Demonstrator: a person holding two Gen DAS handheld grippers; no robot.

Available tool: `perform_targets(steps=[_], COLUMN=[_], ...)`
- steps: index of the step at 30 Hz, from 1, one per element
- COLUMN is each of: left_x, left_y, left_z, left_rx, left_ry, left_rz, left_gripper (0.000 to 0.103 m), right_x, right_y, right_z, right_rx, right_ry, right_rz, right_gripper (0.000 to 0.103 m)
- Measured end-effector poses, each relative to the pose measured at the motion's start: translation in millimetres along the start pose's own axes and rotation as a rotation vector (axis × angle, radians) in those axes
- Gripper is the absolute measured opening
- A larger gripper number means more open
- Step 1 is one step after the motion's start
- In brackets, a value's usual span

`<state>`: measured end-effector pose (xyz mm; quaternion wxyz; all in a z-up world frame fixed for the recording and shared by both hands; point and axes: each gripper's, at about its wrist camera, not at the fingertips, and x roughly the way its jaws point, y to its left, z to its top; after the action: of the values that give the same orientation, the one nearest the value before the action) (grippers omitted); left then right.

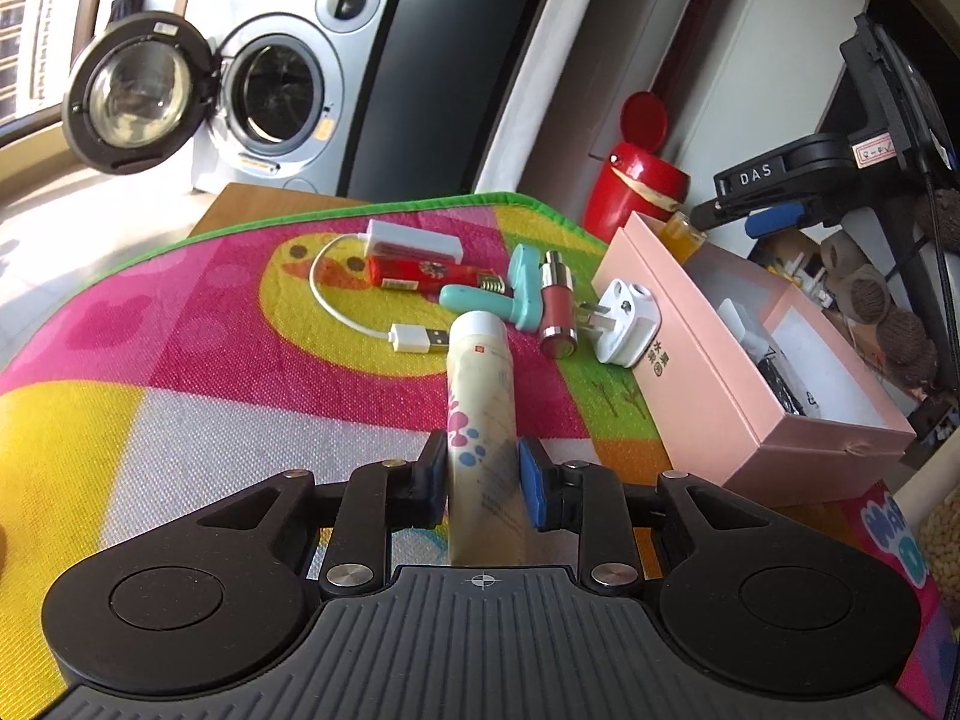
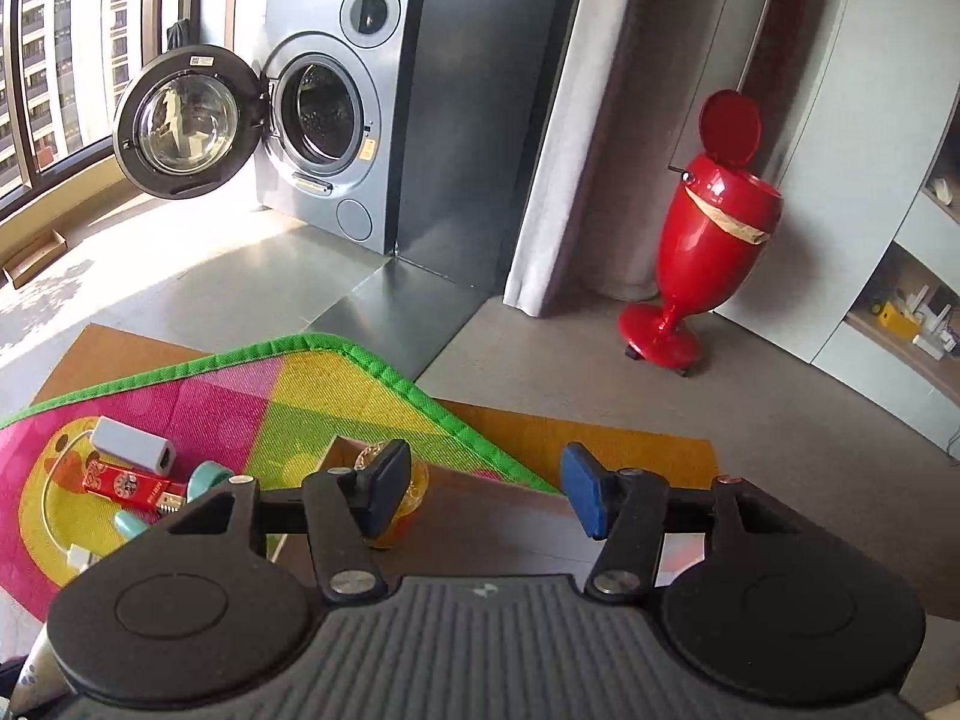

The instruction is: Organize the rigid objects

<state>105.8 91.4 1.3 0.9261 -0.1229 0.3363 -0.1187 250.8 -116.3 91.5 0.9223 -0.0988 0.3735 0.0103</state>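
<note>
My left gripper is shut on a cream tube with pink and blue dots, held over the colourful mat. Ahead on the mat lie a white USB adapter with cable, a red pack, a teal tool, a pink and silver lipstick-like cylinder and a white plug. An open pink box stands at the right. My right gripper is open above that box; a small amber jar sits behind its left finger. The right gripper also shows in the left wrist view.
A red pedal bin stands on the floor by a grey curtain. A washing machine with its door open stands at the back left. Shelves with clutter lie right of the box. The wooden table edge shows past the mat.
</note>
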Motion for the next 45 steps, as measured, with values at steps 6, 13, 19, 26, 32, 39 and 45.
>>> perform_targets(steps=[6, 13, 19, 26, 32, 39, 45], left_x=[0.0, -1.4, -10.9, -23.1, -28.2, -35.6, -35.3], left_y=[-0.6, 0.5, 4.9, 22.2, 24.9, 43.2, 32.2], left_z=[-1.4, -3.0, -0.9, -3.3, -3.6, -0.7, -3.4], left_rx=[-0.010, -0.001, -0.001, -0.039, -0.057, -0.130, -0.078], left_ry=[-0.010, -0.019, -0.036, -0.034, -0.047, -0.071, -0.042], left_rz=[-0.004, -0.008, 0.034, 0.024, -0.031, -0.006, -0.026], left_gripper=[0.028, 0.027, 0.022, 0.022, 0.022, 0.022, 0.022], right_x=[-27.6, -32.8, -4.2, 47.1, 32.4, -27.7, -98.9], right_y=[-27.1, 7.9, 86.3, 130.6, 137.8, 137.5, 116.6], right_z=[-9.8, 5.7, 21.8, 26.2, 6.5, -37.8, -85.4], right_rx=[0.093, 0.115, 0.000, -0.079, -0.175, -0.240, -0.257], right_ry=[-0.018, 0.044, 0.158, 0.219, 0.255, 0.305, 0.251], right_rz=[0.069, 0.321, 0.355, 0.177, 0.262, 0.390, 0.503], right_gripper=[0.055, 0.055, 0.055, 0.055, 0.027, 0.022, 0.011])
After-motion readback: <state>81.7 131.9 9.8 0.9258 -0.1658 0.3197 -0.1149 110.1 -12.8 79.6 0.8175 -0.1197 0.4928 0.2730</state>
